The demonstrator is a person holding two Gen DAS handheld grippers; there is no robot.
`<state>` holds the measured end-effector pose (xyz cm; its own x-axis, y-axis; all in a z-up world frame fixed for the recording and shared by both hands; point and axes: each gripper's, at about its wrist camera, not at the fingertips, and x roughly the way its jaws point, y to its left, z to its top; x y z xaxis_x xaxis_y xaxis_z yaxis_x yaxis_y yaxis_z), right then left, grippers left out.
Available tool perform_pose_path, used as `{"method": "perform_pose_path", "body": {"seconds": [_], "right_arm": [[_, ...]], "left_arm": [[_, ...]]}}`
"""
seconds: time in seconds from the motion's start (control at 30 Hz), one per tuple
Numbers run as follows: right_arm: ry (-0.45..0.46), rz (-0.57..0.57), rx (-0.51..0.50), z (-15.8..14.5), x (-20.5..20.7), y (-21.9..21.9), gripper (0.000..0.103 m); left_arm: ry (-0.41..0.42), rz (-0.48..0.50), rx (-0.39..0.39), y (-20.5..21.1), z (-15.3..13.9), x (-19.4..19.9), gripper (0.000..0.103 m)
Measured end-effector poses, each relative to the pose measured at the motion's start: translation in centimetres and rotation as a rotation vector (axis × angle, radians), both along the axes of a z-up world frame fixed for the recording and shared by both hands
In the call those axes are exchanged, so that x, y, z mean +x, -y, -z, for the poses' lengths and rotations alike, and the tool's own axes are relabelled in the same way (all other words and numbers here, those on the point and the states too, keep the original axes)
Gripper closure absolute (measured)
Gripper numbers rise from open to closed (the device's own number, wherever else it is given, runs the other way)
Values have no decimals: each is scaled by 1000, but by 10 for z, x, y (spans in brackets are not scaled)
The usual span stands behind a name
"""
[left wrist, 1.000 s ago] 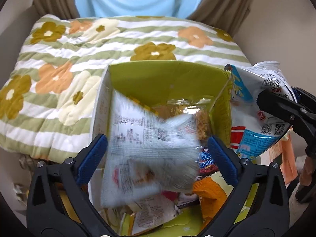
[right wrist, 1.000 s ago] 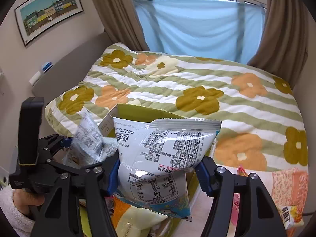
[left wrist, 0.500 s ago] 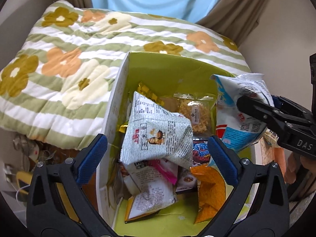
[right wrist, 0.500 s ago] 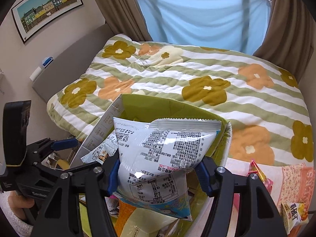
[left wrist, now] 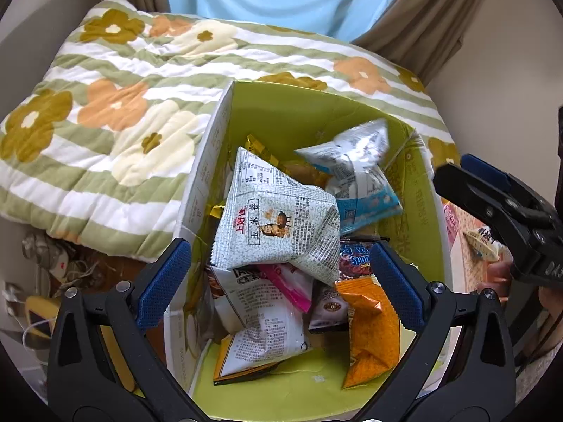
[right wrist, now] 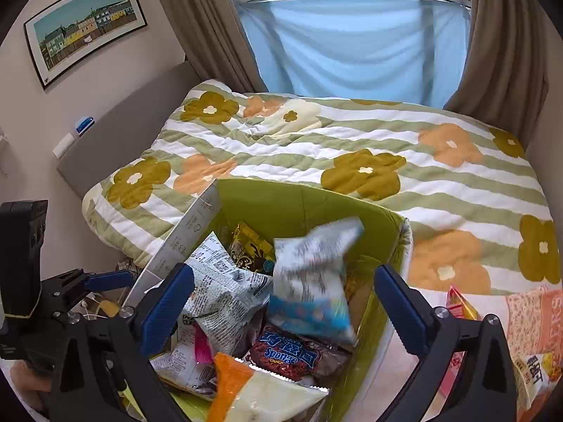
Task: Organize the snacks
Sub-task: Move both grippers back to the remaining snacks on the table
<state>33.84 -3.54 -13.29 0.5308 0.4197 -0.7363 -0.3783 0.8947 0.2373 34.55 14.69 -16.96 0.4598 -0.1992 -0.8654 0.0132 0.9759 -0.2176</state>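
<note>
**Second packet released into box; both tools empty**

Green-lined cardboard box point(left wrist: 309, 112) standing against the edge of the flowered quilt point(left wrist: 105, 105), filled with loose snack packets. Compared with half a second ago: blue-and-white packet point(right wrist: 309, 281) no longer clamped in the right gripper point(right wrist: 281, 302), now motion-blurred inside the box near its far right corner, apparently mid-fall or just landing. Cannot tell whether fully at rest. Same packet seen from the left wrist at point(left wrist: 355, 172), lying against the right wall.

Grey-white printed packet point(left wrist: 278, 221), dropped a moment before, unchanged in place: on top of the heap, toward the left wall. Beneath and nearer the front wall: orange packet point(left wrist: 369, 330), dark "Sponge" packet point(right wrist: 299, 355), pink sachet point(left wrist: 288, 285), white packet with small print point(left wrist: 267, 334).

Right gripper: jaws spread wide, nothing between them, above the box's near right side. Left gripper point(left wrist: 278, 281): jaws likewise spread and empty, hovering over the front of the box.

Outside the box, on the pink patterned cloth point(right wrist: 527, 320) beyond the right wall: at least two small packets, one yellow-and-white point(right wrist: 535, 372).

Judgement: two deliveries complete; task unfinished while packets remain outside. Right tool best placed for next pick.
</note>
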Motion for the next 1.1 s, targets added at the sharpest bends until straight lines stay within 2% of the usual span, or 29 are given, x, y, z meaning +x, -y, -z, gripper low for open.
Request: {"method": "perform_pose_path", "body": {"seconds": [0.37,0.5,0.8,0.93,1.1], "right_arm": [[82,66,-21,-23,-32,18,1],[63,118,-33,-31,-47,33,1],[73,314,-47,-44,-101,91,1],[66,414,-48,-41,-131,131,1],[33,514,-99,-35,-162,176,1]], "left_arm": [[49,38,-49,9,-16,-14,2],[79,88,-64,20,-28,-16,2],[131,273,-83,84,-49,-20,2],[134,349,-83,126,-53,-28,2],[132,424,-85,185,-55,-37,2]]}}
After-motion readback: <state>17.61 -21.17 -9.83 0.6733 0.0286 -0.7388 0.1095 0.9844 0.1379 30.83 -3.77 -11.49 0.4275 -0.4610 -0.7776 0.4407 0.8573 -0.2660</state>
